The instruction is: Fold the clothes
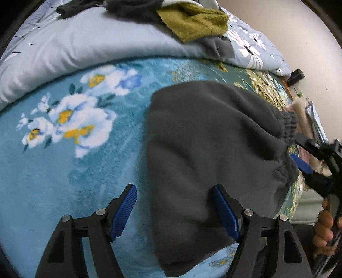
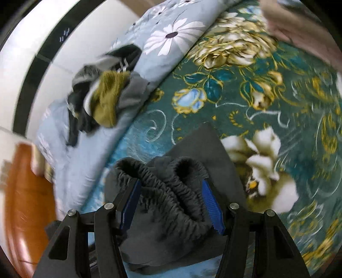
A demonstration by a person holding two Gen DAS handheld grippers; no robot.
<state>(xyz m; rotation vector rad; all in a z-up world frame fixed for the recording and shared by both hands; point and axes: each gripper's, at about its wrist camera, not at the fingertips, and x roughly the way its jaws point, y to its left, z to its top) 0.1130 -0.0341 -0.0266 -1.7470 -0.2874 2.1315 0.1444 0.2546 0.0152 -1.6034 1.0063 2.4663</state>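
A dark grey fleece garment [image 1: 209, 154] with an elastic waistband [image 1: 288, 124] lies folded on the teal floral blanket [image 1: 64, 162]. My left gripper [image 1: 175, 194] is open over the garment's near left edge; its right finger rests on the cloth and its left finger is over the blanket. My right gripper [image 2: 171, 188] is open with the bunched elastic waistband [image 2: 171, 184] lying between its blue pads [image 2: 210, 205], not pinched. In the left wrist view the right gripper [image 1: 307, 158] shows at the garment's right edge, held by a hand.
A light blue-grey floral quilt [image 1: 85, 42] lies across the back of the bed, with a pile of clothes on it: an olive towel [image 1: 196, 19] and dark pieces [image 1: 128, 8]. A wooden bed frame [image 2: 23, 203] and white wall stand beyond. Pink cloth [image 2: 299, 27] lies far right.
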